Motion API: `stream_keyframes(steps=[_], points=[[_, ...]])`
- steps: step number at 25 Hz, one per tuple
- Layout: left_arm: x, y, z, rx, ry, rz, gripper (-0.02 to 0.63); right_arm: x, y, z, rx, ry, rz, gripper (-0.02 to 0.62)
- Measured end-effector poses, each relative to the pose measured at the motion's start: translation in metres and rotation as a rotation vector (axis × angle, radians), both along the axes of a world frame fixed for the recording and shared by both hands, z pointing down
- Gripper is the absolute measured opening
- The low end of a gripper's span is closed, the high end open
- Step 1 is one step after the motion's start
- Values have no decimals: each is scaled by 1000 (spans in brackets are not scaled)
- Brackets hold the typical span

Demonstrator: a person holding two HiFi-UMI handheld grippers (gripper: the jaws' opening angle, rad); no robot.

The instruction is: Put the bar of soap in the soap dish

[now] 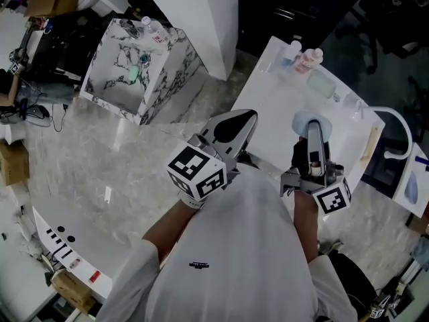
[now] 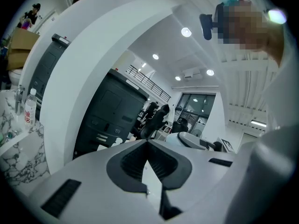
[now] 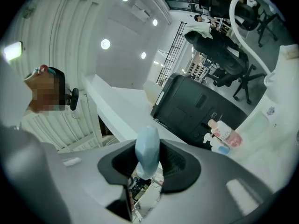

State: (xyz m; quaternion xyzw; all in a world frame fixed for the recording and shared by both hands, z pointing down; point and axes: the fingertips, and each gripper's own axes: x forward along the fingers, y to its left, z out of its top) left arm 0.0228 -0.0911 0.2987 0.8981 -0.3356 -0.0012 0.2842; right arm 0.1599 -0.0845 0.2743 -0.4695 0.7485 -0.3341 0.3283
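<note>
My right gripper [image 1: 313, 134] is shut on a pale blue bar of soap [image 1: 312, 121], which stands on edge between the dark pads [image 3: 175, 164] in the right gripper view, the soap [image 3: 147, 149] rising above them. It hovers over the near part of a white table [image 1: 281, 99]. A pale green translucent dish [image 1: 322, 84] lies farther back on that table. My left gripper [image 1: 242, 117] is beside it to the left, jaws shut with nothing between them [image 2: 147, 146].
A pink bottle [image 1: 309, 60] and a small blue-capped one [image 1: 291, 51] stand at the table's far end. A marble basin block [image 1: 161, 79] is at the upper left. A white curved tube [image 1: 397, 121] arches at the right. Boxes and clutter line the left edge.
</note>
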Motion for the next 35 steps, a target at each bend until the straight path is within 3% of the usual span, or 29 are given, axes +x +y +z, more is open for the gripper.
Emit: stream_keyframes(steps=[19, 35], points=[[41, -32, 33, -64, -20, 92, 2, 48, -36, 36, -84, 39, 116, 135], [61, -55, 67, -106, -51, 138, 2, 96, -84, 98, -163, 137, 209, 135]])
